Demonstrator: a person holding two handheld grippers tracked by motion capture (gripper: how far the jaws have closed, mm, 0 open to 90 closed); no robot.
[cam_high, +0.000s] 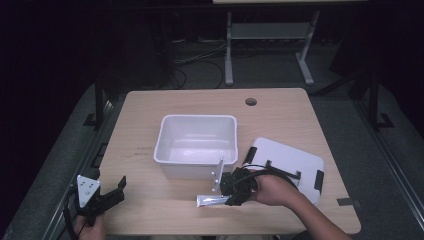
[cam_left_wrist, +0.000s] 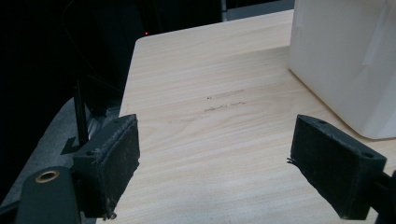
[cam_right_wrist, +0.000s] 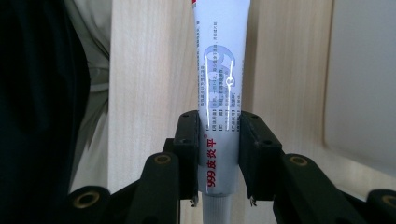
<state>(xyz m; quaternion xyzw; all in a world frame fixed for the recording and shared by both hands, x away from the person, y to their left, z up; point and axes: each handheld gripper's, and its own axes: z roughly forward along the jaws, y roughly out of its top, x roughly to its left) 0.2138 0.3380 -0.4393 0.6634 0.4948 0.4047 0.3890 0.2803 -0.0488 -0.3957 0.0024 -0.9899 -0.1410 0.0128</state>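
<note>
A white and silver ointment tube (cam_high: 212, 200) with red lettering is held just above the table in front of the white bin (cam_high: 196, 145). My right gripper (cam_high: 235, 192) is shut on the tube (cam_right_wrist: 219, 93); both black pads press its sides near the cap end, and the tube's flat end points away from the camera. My left gripper (cam_high: 117, 187) rests at the table's front left corner, open, with bare wood between its pads (cam_left_wrist: 112, 158). The bin's side wall (cam_left_wrist: 345, 60) stands to that gripper's right.
A white lid (cam_high: 287, 162) with black clips lies flat to the right of the bin, under the person's right forearm. A round cable hole (cam_high: 251, 101) sits near the table's far edge. Metal desk legs (cam_high: 229, 50) and cables stand on the dark floor beyond.
</note>
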